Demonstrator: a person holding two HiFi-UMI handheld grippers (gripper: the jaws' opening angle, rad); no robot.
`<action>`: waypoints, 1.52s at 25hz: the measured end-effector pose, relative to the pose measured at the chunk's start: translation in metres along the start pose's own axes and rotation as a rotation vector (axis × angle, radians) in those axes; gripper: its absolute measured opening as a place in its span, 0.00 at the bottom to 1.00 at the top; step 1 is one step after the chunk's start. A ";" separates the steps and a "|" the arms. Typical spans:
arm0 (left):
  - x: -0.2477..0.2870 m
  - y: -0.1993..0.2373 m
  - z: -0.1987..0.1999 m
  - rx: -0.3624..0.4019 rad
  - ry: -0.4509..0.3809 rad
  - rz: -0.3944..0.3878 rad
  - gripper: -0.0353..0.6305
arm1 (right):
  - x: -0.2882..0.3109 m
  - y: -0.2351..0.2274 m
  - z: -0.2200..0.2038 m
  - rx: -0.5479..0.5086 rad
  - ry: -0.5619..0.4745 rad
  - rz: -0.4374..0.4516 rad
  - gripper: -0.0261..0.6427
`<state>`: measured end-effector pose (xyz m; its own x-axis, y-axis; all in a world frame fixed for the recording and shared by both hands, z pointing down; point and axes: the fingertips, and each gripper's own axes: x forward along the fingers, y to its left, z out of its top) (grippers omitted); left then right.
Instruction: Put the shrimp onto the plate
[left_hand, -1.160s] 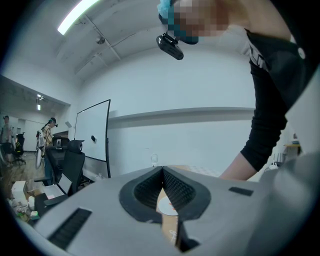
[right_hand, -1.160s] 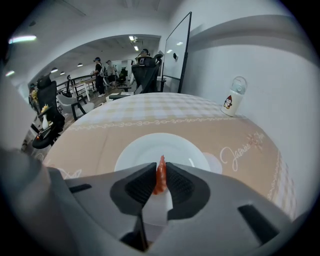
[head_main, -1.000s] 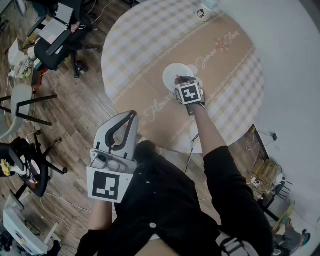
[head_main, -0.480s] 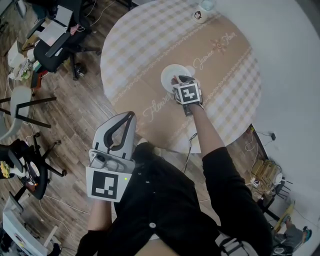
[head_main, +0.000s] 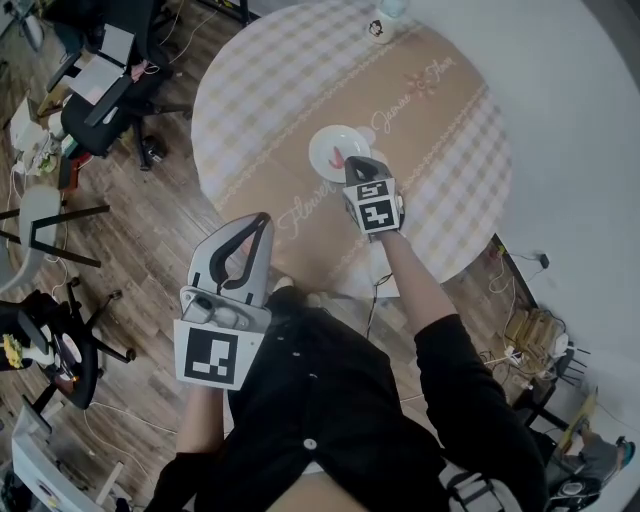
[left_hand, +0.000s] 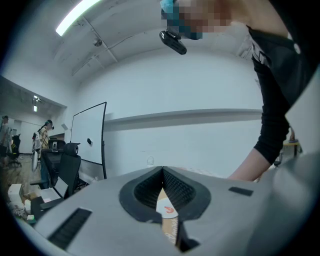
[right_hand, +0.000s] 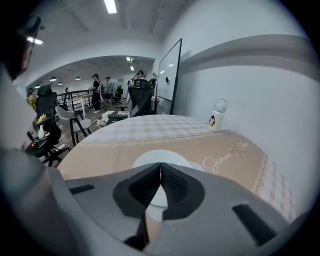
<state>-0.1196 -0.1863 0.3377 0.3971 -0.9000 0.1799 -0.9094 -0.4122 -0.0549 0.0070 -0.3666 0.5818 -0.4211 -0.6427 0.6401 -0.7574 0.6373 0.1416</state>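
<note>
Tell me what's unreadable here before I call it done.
- Head view: the shrimp on the plate is too small to tell its pose.
- Right gripper view: the right gripper covers the plate's middle, where the shrimp lies.
- Left gripper view: the left gripper blocks the table except a slit.

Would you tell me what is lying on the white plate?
A small red shrimp lies on the plate. The right gripper covers the plate's near rim, so anything there is unseen.
</note>
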 end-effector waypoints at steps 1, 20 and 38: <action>0.000 -0.002 0.001 0.001 -0.005 -0.005 0.06 | -0.007 0.001 -0.002 0.007 -0.009 0.000 0.04; 0.012 -0.046 0.039 0.031 -0.097 -0.107 0.06 | -0.169 0.020 0.060 0.056 -0.349 -0.005 0.04; 0.003 -0.072 0.086 0.177 -0.192 -0.170 0.06 | -0.304 0.019 0.102 0.005 -0.582 -0.100 0.04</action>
<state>-0.0417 -0.1716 0.2575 0.5734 -0.8192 0.0133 -0.7988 -0.5626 -0.2131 0.0702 -0.2025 0.3130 -0.5512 -0.8279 0.1038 -0.8091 0.5608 0.1756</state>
